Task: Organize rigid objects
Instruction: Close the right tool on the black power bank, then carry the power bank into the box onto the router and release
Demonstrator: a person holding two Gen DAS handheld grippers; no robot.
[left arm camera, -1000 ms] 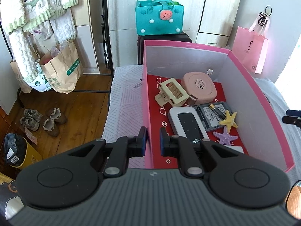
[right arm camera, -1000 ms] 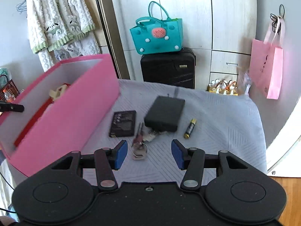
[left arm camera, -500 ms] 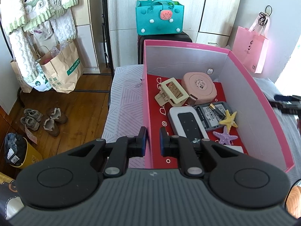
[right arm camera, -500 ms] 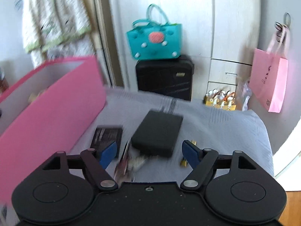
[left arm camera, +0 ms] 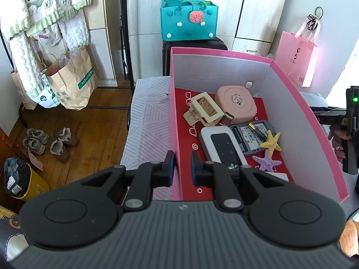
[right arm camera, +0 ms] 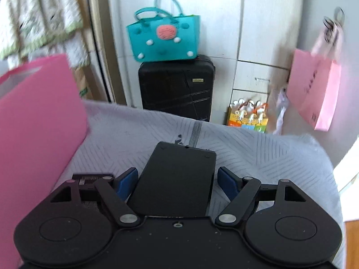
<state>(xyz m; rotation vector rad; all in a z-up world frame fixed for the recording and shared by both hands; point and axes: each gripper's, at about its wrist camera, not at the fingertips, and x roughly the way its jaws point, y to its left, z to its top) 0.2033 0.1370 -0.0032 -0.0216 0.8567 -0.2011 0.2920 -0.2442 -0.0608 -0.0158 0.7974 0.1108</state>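
Left hand-held gripper (left arm camera: 181, 165): clamped on pink box (left arm camera: 174, 121) wall.
Right hand-held gripper (right arm camera: 177, 181): spread wide, black case (right arm camera: 177, 179) straddled, pads apart from it.

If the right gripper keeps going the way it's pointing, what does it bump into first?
Most likely the flat black box. It lies on the grey bedcover, right between the open jaws of the right gripper, whose blue pads do not seem to touch it. Depth is hard to judge, but nothing else sits in the way.
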